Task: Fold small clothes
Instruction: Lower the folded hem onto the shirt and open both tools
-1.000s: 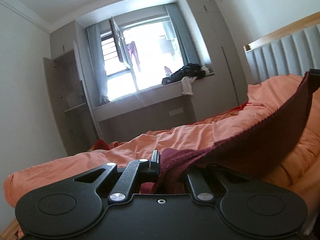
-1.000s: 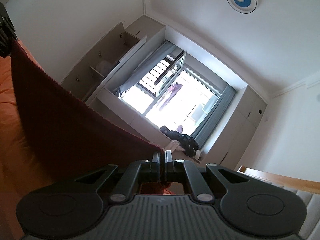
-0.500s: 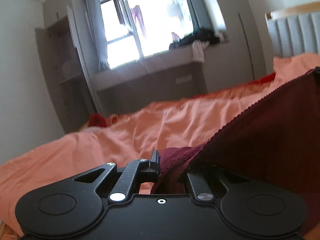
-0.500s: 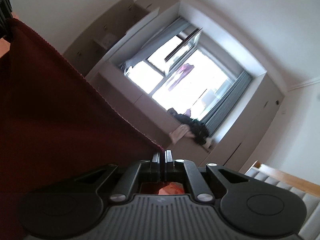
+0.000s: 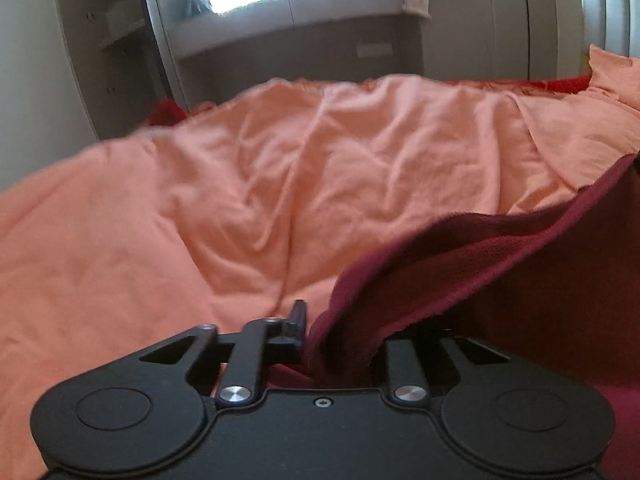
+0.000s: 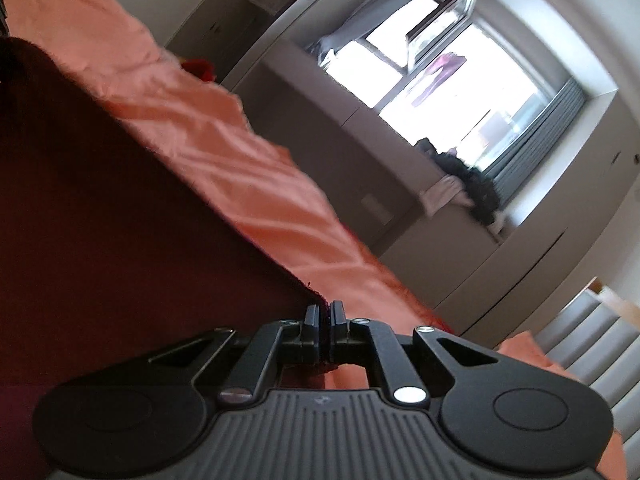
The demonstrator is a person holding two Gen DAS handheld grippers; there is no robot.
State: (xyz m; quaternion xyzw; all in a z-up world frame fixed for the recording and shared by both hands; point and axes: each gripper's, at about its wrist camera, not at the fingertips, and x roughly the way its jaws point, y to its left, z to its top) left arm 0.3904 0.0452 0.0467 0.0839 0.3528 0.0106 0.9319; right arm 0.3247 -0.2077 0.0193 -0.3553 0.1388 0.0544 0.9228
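Nearest in the left wrist view, the left gripper [image 5: 340, 332] has the maroon garment [image 5: 500, 264] bunched between its jaws: the cloth fills the gap and drapes over the right-hand finger, so only the left finger [image 5: 298, 316] shows, and the jaws look closed on the bunched cloth. From there the garment's hemmed edge runs up and away to the right, toward where the other gripper would be.

In the right wrist view, the right gripper [image 6: 325, 320] has its jaws pressed almost together on a corner of the same maroon garment [image 6: 120, 220], whose edge stretches away to the upper left. The cloth therefore hangs as a span between the two grippers, its long axis running from one grip to the other, above the orange duvet [image 5: 260, 184] of the bed. Judging by this, the coming move turns on bringing that held edge down flat or across onto the rest of the cloth.

The left view shows the rumpled duvet ahead as the landing ground; the right view, rolled steeply, shows the taut edge instead, and beyond it the window [image 6: 460, 92] and a dark pile of clothes [image 6: 476, 184] on the window ledge.
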